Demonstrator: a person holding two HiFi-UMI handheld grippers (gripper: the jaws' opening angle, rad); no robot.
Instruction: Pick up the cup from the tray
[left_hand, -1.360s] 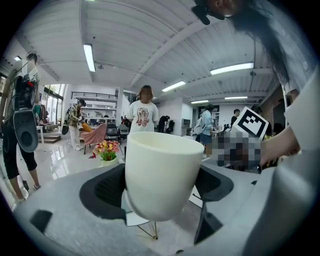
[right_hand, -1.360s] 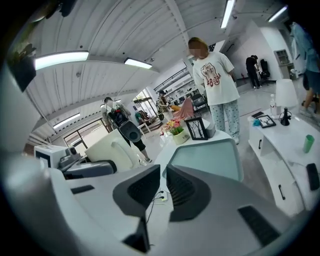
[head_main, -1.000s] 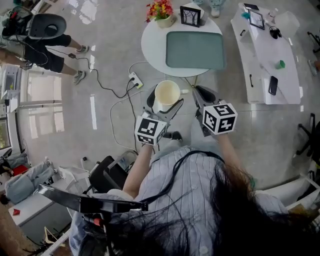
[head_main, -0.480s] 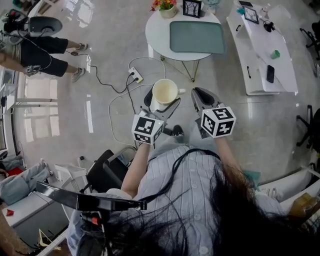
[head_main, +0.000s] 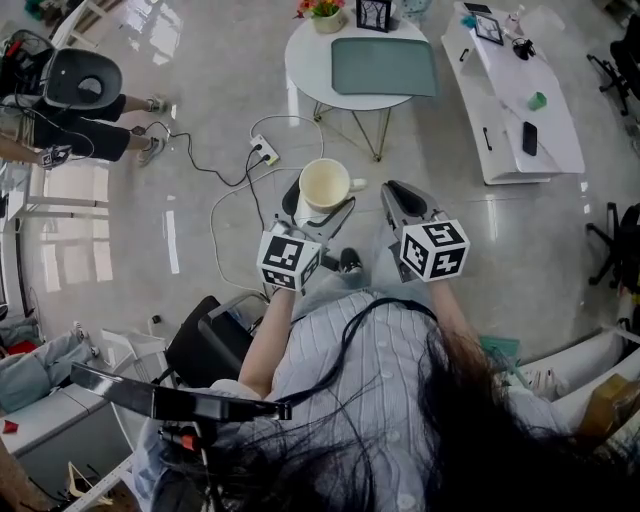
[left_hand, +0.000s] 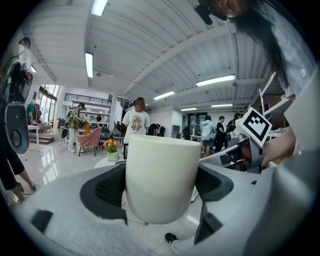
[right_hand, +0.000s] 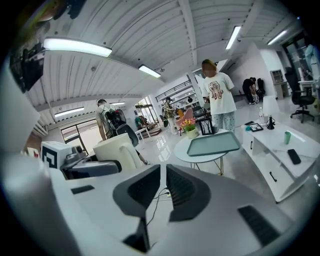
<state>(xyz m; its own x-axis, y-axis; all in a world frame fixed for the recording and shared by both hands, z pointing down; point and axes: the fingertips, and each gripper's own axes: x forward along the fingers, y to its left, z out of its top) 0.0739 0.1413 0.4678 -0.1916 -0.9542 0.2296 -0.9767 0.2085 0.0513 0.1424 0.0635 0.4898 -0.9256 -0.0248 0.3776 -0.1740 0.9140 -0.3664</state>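
Note:
A cream cup (head_main: 326, 186) with a side handle stands upright between the jaws of my left gripper (head_main: 322, 203), held in the air well short of the table. In the left gripper view the cup (left_hand: 161, 176) fills the gap, both pads pressed on its sides. The green tray (head_main: 385, 66) lies on a round white table (head_main: 305, 72) farther ahead, with nothing on it. My right gripper (head_main: 398, 195) hovers beside the cup, its jaws nearly together with nothing between them; from its view the cup (right_hand: 116, 148) shows at left and the tray (right_hand: 217, 142) ahead.
A flower pot (head_main: 326, 12) and a dark frame (head_main: 373, 14) stand at the table's far edge. A long white desk (head_main: 515, 100) with small items runs at right. A power strip (head_main: 263, 150) and cables lie on the floor. People stand nearby.
I have backed away from the round table with the cup held in the left gripper; table and tray sit farther off. Both grippers keep their hold and pose.

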